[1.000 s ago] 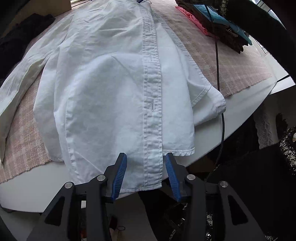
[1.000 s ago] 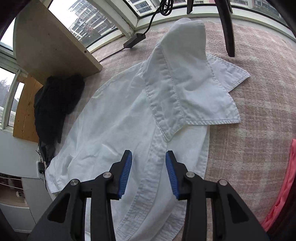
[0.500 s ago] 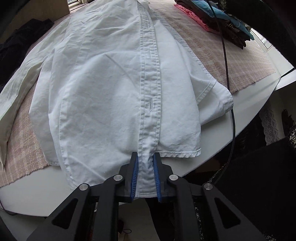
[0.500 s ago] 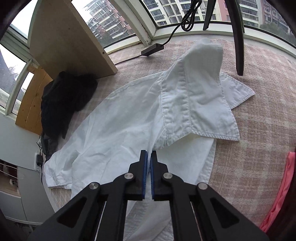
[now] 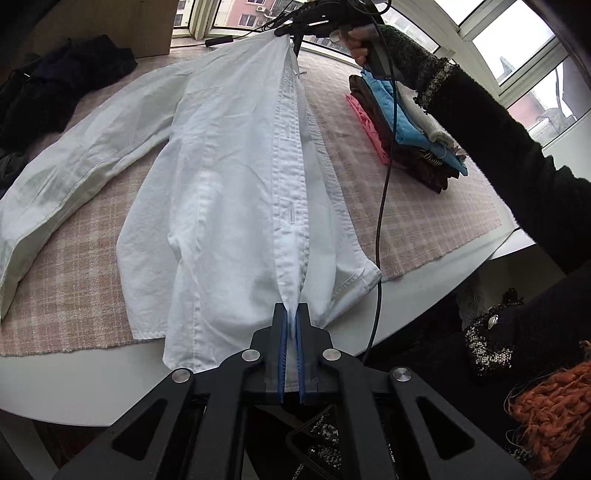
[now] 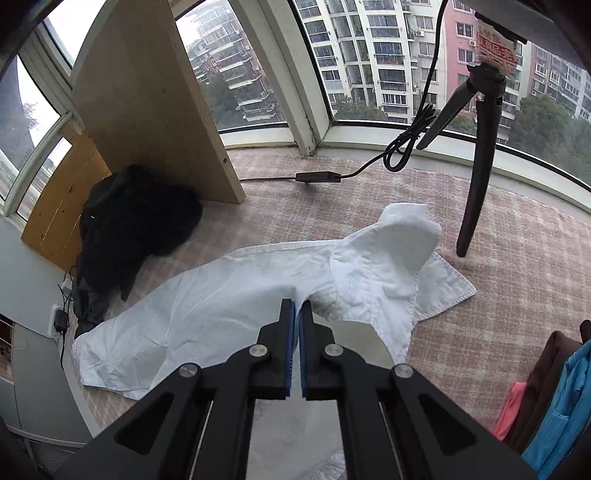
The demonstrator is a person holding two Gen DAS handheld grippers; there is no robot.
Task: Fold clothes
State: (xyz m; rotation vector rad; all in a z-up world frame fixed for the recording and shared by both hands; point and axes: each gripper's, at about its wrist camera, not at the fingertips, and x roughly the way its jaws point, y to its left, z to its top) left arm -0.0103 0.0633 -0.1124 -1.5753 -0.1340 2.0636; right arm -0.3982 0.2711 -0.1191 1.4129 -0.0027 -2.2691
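Observation:
A white button-up shirt lies on a pink checked cloth over the table. My left gripper is shut on the button placket at the hem, lifting it into a ridge. At the far end of that ridge my right gripper holds the placket near the collar, a hand in a dark sleeve behind it. In the right wrist view the right gripper is shut on shirt fabric beside the collar, which stands up. One long sleeve trails left.
A stack of folded clothes in blue, brown and pink sits at the right, with a black cable hanging before it. Dark garments lie at the left by a wooden board. A tripod leg stands near the window. The table's edge is close.
Both grippers closed from open onto the shirt's placket, one at the hem and one near the collar, then rose, pulling the placket up into a taut ridge.

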